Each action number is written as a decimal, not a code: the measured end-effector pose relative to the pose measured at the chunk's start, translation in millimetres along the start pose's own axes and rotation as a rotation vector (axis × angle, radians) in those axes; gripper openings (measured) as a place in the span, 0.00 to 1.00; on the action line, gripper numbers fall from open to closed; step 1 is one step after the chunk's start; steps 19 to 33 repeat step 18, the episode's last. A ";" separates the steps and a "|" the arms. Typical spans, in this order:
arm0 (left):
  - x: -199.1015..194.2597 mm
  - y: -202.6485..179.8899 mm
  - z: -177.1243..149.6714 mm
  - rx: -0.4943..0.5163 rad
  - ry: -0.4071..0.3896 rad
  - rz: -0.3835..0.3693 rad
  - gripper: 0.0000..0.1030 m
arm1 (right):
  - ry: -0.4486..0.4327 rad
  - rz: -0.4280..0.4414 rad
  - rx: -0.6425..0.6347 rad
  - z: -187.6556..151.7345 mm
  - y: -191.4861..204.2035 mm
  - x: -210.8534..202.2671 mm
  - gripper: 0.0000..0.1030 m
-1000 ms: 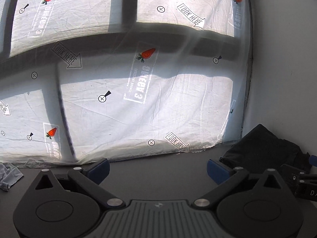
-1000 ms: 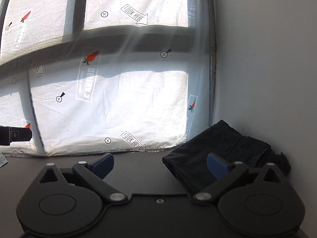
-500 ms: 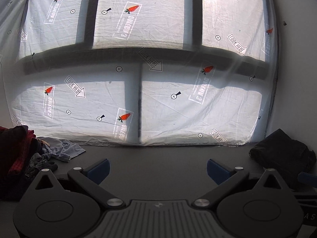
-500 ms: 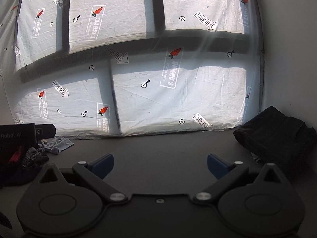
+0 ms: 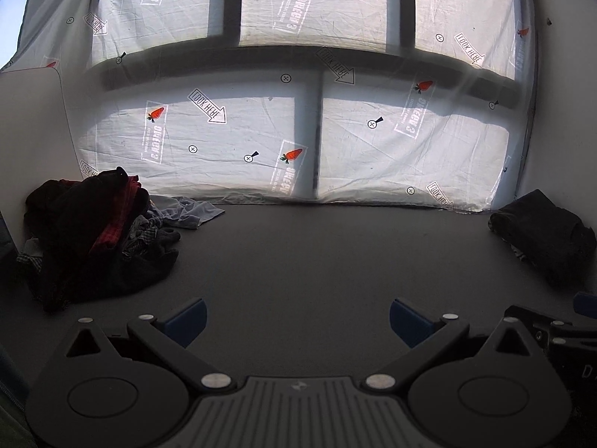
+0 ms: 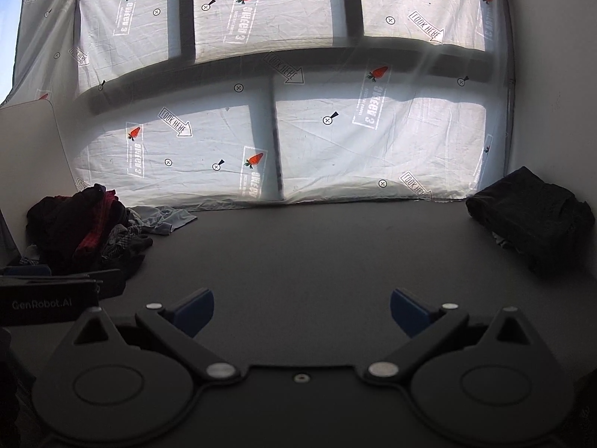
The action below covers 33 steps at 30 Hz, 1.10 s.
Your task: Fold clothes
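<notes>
Left claw [image 5: 297, 317]: blue-tipped fingers spread wide apart, nothing between them, poised above the dark grey table [image 5: 317, 254]. Right claw [image 6: 302, 310]: likewise spread wide and holding nothing, over the same table. In the left wrist view the right claw's body shows at the lower right edge; in the right wrist view the left claw's body, lettered "GenRobot.AI", shows at the lower left.

Pile of unfolded clothes [image 5: 97, 231]: heaped at the far left of the table, dark garments with a red checked piece on top; a light grey-blue garment [image 5: 190, 212] spreads from the pile along the table's back edge. Folded black garment [image 5: 544, 235]: lies at the far right of the table, against the white wall [image 5: 563, 112], well apart from the pile.

Backdrop: a translucent white sheet [image 5: 261, 142] printed with carrots and "LOOK HERE" arrows, hung over a window whose dark frame bars show through.
</notes>
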State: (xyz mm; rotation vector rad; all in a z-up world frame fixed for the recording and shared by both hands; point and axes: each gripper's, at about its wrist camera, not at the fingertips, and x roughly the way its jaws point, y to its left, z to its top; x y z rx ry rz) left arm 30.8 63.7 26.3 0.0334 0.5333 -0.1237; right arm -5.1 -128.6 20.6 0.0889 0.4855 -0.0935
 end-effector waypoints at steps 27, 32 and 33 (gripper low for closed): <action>-56.2 7.7 -47.0 0.036 0.064 -0.021 1.00 | 0.090 -0.015 -0.056 -50.1 31.9 -65.1 1.00; -56.2 7.7 -47.0 0.036 0.064 -0.021 1.00 | 0.090 -0.015 -0.056 -50.1 31.9 -65.1 1.00; -56.2 7.7 -47.0 0.036 0.064 -0.021 1.00 | 0.090 -0.015 -0.056 -50.1 31.9 -65.1 1.00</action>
